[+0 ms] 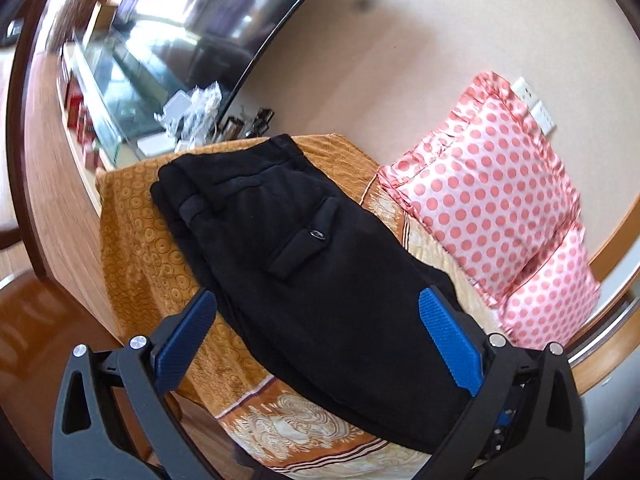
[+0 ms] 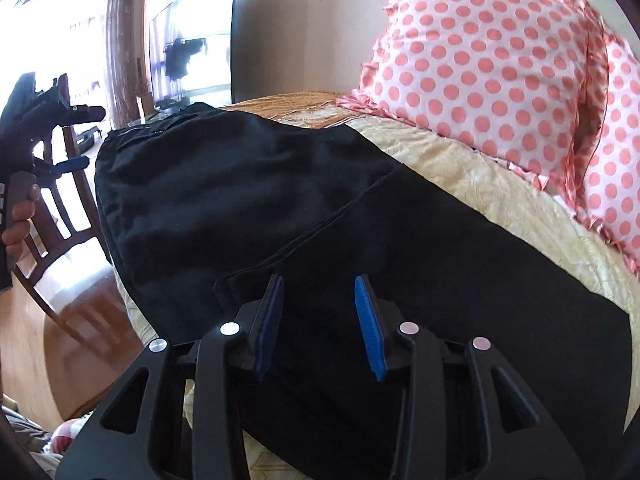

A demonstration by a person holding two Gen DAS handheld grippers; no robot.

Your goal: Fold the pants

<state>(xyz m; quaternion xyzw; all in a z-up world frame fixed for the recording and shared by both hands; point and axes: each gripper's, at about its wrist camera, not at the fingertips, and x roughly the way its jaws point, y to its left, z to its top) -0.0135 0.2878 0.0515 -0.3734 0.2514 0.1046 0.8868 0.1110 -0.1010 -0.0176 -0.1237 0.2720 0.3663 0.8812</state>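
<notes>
From my left gripper (image 1: 318, 312), jaws spread wide and holding nothing, the black pants (image 1: 304, 256) lie on the orange bedspread (image 1: 136, 248), their long axis running from the waistband far ahead back toward me, between the blue fingers. From my right gripper (image 2: 319, 294), jaws partly open and empty, the pants sit directly below and ahead beside the polka-dot pillow (image 2: 480, 76); the right looks nearer the cloth.

Pants (image 1: 304, 264) lie on bedspread (image 1: 136, 248), pillows (image 1: 492, 184) beside them.
</notes>
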